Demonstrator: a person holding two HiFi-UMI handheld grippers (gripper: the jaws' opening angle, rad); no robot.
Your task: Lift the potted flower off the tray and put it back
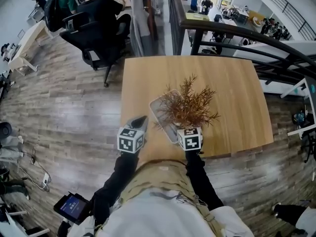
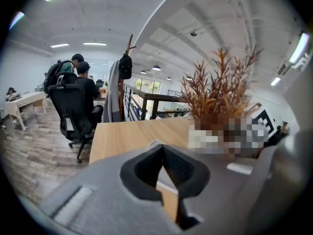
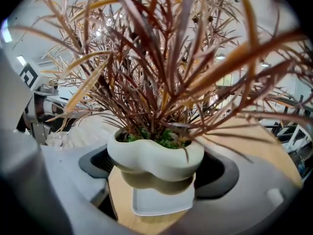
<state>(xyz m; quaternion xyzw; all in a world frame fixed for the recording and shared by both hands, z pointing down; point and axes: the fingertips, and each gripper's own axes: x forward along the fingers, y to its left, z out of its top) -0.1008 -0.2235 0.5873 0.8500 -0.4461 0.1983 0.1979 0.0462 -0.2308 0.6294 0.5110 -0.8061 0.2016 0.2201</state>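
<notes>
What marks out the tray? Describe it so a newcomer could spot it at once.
On the wooden table, near the person's edge, the right gripper clasps the potted flower. Beneath it lies the tray: flat, pale grey, square with rounded corners and a low rim, the only dish there.

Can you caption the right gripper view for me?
Right gripper holds the white pot of reddish-brown flowers over a white square tray.

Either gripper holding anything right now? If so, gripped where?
The right gripper is shut on the potted flower, with its jaws on opposite sides of the white pot. The left gripper is shut and empty.
</notes>
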